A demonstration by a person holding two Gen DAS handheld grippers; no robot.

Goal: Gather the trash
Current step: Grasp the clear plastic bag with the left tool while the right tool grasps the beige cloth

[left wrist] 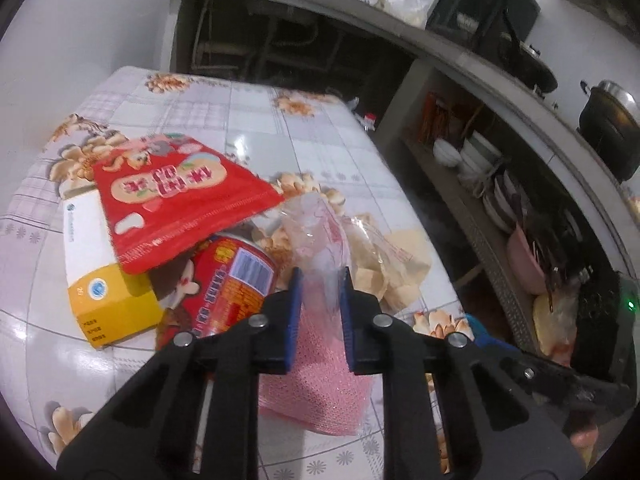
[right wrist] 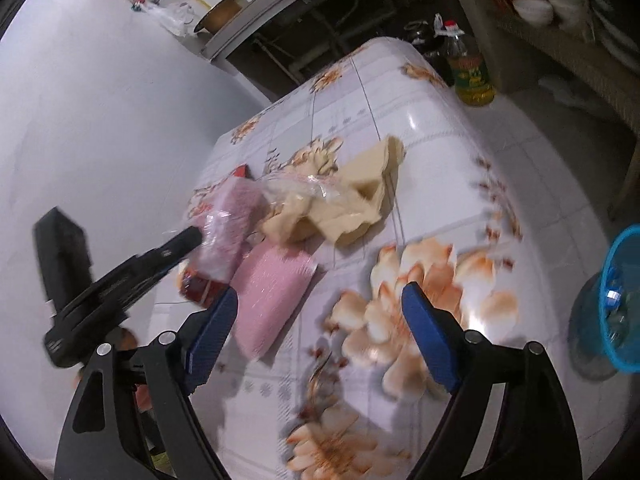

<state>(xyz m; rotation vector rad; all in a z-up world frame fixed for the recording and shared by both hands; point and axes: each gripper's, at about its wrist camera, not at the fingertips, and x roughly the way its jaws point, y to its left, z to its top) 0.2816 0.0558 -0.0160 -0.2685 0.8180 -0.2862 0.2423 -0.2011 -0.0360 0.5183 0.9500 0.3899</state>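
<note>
I have my left gripper (left wrist: pixel 322 280) closed down on the clear bag (left wrist: pixel 320 236), its blue pads (left wrist: pixel 295 300) pinching the crinkled film on both sides. My right gripper (right wrist: pixel 320 336) is spread wide with nothing between its jaws, hovering over bare tablecloth (right wrist: pixel 440 120).

I take the bag as my landmark. It sits in the heap on the table, with a pink cloth (left wrist: pixel 316 376) under and just nearer me than it. The red can (left wrist: pixel 228 284) lies on its side just left of the bag, touching the heap. Further left is the yellow box (left wrist: pixel 108 296), and the red pouch (left wrist: pixel 180 196) lies across box and can, beyond the bag's left edge. Crumpled beige paper (left wrist: pixel 396 268) is right of the bag, touching it. The blue bin (right wrist: pixel 616 300) stands on the floor well to the right of the bag, off the table's edge.

To do this lift well, I think I should:
- raise the bag straight up before swinging it, since the film may drag the paper along;
- keep the pinch firm, because thin film slips;
- check that the pink cloth is not caught between the pads, which I cannot tell from here;
- carry it right, clear of my other gripper, and let go only when it is over the bin.
</note>
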